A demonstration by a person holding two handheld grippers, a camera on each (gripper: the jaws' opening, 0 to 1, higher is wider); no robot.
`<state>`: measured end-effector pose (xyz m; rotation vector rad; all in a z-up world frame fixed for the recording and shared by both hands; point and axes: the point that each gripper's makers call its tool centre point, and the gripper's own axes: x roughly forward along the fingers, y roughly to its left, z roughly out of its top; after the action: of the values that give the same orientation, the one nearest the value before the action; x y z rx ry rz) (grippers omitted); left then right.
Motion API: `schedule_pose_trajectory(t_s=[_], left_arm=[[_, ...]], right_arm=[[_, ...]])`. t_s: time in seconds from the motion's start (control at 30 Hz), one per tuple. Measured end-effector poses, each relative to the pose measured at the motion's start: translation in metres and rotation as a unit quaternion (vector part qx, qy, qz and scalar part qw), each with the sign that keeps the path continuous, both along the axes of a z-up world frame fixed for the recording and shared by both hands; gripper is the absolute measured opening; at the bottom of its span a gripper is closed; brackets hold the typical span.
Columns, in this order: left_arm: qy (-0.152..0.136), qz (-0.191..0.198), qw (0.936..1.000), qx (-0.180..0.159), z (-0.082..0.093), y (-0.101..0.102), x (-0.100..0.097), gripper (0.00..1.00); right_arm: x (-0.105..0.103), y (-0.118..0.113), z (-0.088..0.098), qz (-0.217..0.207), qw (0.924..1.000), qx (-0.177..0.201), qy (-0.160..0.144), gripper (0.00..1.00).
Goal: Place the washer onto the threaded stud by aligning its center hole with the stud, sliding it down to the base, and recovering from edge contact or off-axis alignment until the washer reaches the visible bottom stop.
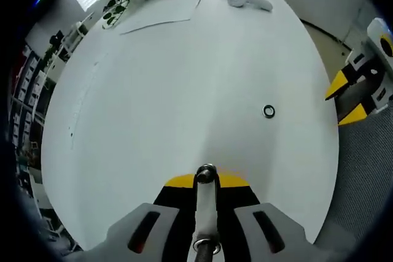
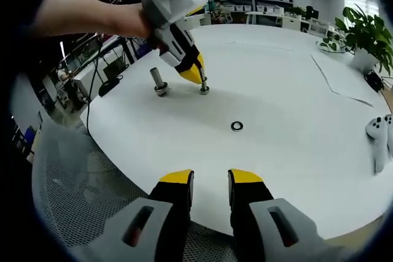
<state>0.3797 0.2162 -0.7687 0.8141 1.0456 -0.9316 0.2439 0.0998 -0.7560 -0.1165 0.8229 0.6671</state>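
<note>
While the washer (image 2: 237, 126) lies flat on the white table (image 2: 288, 90), hole facing up, it sits well apart from the threaded stud (image 2: 204, 85) and touches neither tool. That stud stands upright, long axis vertical, head on the tabletop, clamped between the yellow-tipped jaws of the left gripper (image 2: 198, 73). A second bolt (image 2: 159, 82) stands upright just beside it. Nearer the table edge, the right gripper (image 2: 210, 179) hovers with its jaws parted, holding nothing, pointing toward the washer.
</note>
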Motion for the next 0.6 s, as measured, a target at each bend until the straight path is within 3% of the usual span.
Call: schedule_pose_trajectory(t_s=[0.33,0.6], left_arm=[[0.015,0.003,0.9997,0.016,-0.017,0.003,-0.001,0.09],[0.016,0.003,0.9998,0.015,-0.017,0.002,0.0,0.09]], right_arm=[[0.0,0.001,0.0,0.001,1.0,0.0,0.001,0.26],[0.0,0.001,0.0,0.001,1.0,0.002,0.001,0.26]])
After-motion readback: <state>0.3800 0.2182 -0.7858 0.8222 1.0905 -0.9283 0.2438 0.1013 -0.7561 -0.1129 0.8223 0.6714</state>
